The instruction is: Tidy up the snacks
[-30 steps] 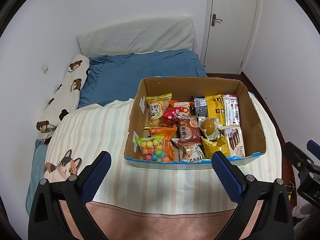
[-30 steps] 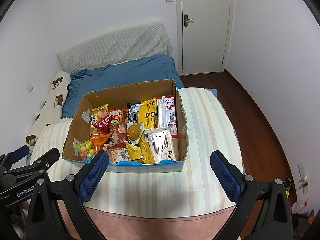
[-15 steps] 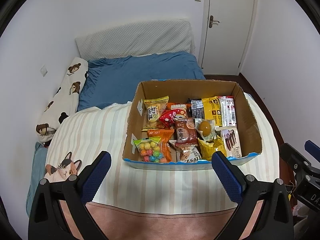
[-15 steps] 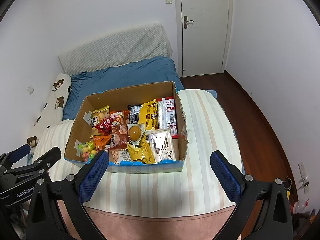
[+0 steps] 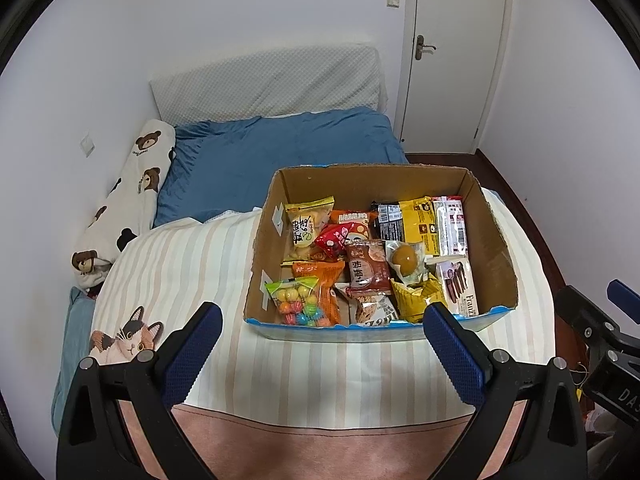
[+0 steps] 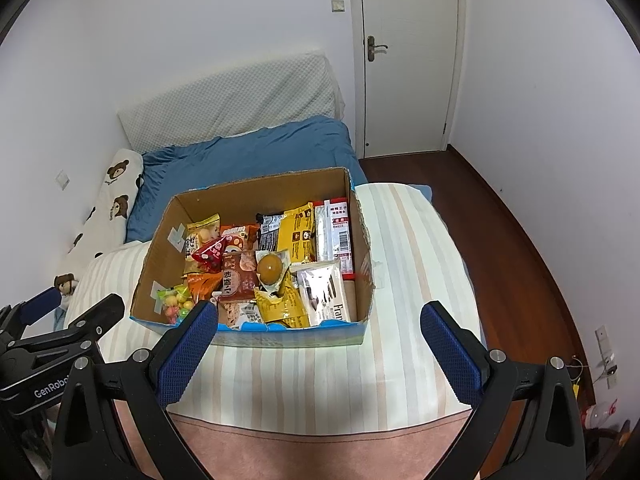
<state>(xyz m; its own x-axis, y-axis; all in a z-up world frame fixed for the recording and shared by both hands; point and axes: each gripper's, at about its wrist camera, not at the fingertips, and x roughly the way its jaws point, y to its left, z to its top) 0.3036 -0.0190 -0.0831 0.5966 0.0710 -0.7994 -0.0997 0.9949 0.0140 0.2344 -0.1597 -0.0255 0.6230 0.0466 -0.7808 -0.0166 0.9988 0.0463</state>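
We hold both grippers above the near edge of the striped blanket (image 5: 320,372), short of the cardboard box (image 5: 494,240); the left gripper (image 5: 322,344) has its blue-padded fingers (image 5: 192,354) spread wide apart with nothing between them; the right gripper (image 6: 320,344) is likewise spread wide and holds nothing, its fingers (image 6: 450,356) framing the near wall of the box in its own view.

The box stands open on the blanket toward its far right corner, well apart from the printed cat (image 5: 128,340) at the blanket's near left corner; the snacks all lie inside it, packed close and overlapping (some labels are too small for us to read). In the near left corner of the box lies the clear bag of coloured candy balls (image 5: 296,300), touching an orange packet (image 5: 326,280) behind it; in the middle sits a brown packet (image 5: 366,270), and just beside it on the right a wrapped round yellow cake (image 5: 405,257); a crumpled yellow wrapper (image 5: 416,298) lies nearer us; along the right wall lies the white chocolate-stick box (image 5: 458,286), with a long white-and-red pack (image 5: 450,228) behind it at the far right corner; a pale yellow bag (image 5: 306,226) leans at the far left.

Beyond the blanket lies a blue quilt (image 5: 280,152); a bear-print pillow (image 5: 128,196) runs along the left wall.
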